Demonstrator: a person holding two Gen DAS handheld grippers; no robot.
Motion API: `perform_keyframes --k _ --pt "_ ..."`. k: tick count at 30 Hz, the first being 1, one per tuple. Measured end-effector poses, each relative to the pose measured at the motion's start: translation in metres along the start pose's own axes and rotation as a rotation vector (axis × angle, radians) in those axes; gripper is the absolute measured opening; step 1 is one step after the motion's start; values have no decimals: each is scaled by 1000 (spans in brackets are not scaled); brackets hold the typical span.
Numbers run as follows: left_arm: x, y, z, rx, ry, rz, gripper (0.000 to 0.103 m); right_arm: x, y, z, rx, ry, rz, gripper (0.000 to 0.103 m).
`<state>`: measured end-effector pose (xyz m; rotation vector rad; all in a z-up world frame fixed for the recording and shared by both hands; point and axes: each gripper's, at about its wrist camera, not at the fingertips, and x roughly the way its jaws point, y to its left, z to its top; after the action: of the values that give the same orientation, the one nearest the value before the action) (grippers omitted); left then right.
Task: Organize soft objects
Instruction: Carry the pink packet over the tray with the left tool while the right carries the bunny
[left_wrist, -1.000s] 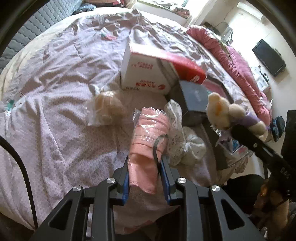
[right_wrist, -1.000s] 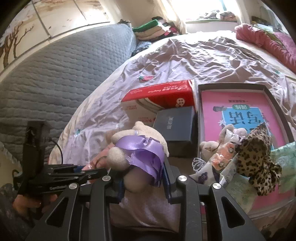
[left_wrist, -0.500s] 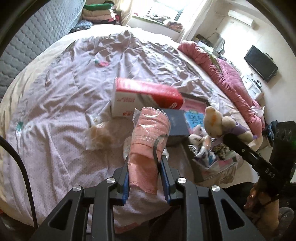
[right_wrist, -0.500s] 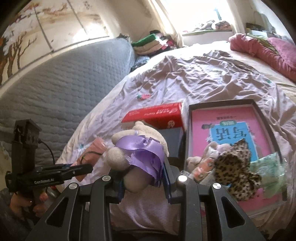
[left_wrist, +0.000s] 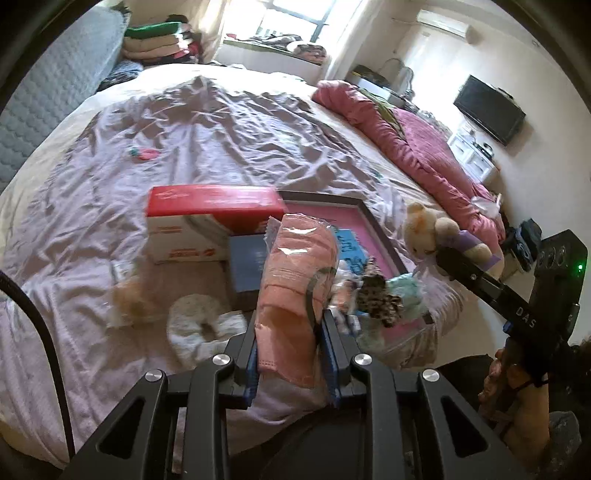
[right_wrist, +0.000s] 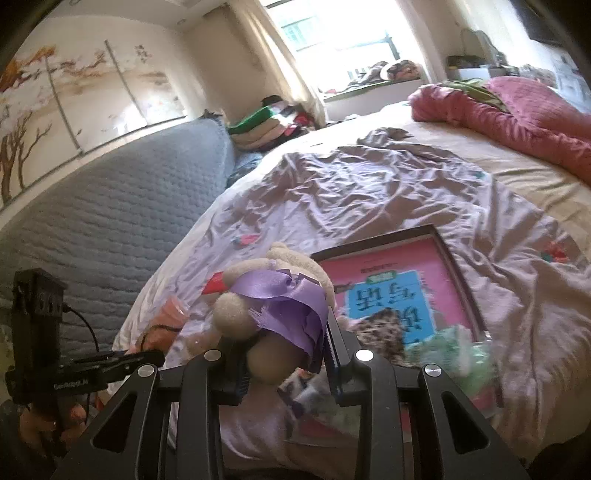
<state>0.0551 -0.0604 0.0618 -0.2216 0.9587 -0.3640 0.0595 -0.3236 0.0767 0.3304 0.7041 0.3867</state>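
Pink wrapped cloth (left_wrist: 295, 280), cream bear (right_wrist: 280, 291) with purple ribbon (right_wrist: 288, 302), leopard-print fabric (left_wrist: 376, 299).

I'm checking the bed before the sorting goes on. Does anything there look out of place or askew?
Yes. The pink-lined tray hangs past the bed's edge, soft items bunched at its near end. The red-and-white box and dark blue box are rigid things among soft ones. A white sock and bagged plush lie loose on the sheet.

Pink packet (left_wrist: 295, 288) hides half the dark box (left_wrist: 245, 264); plush bear (right_wrist: 275, 295) blocks the red carton (right_wrist: 215, 285).
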Motion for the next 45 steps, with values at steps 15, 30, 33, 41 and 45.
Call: perform_keyframes --k 15,30,33,41,45 --pt "52 -81 7 129 70 -57 29 -18 -42 -9 38 -18 -76 33" --pt "113 -108 -2 196 163 -29 29 5 -71 -35 93 52 -77 33" --pt "122 -108 -3 207 174 -12 29 13 -75 -38 105 66 -75 34" --pt "139 -102 3 195 199 -1 29 35 -89 -44 136 98 -74 34" --pt "145 -100 5 190 204 0 29 44 -94 -47 140 108 -74 34"
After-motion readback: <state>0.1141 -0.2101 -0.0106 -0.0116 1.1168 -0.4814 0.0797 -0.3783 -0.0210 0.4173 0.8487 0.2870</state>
